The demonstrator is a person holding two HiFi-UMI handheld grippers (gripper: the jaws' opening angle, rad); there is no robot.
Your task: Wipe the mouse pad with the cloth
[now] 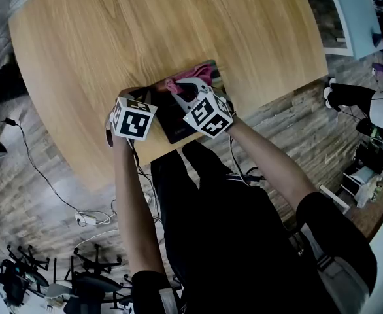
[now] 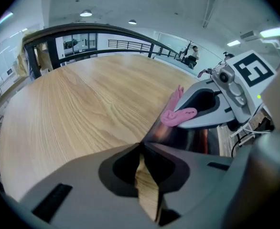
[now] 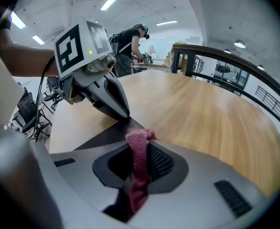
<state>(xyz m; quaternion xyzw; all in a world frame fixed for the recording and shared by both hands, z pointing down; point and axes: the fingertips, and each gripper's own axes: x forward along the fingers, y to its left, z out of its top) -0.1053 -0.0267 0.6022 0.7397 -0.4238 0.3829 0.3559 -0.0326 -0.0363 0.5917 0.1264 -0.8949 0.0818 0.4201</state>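
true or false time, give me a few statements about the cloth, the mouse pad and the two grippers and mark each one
1. The right gripper is clamped on a pink cloth. True.
2. The mouse pad lies in the middle of the table. False: it lies at the table's near edge, by the person.
3. The left gripper has its jaw tips at a corner of the mouse pad. True.
4. The left gripper also grips the cloth. False: the cloth is only in the right gripper.
5. The table top is glass. False: it is wood.
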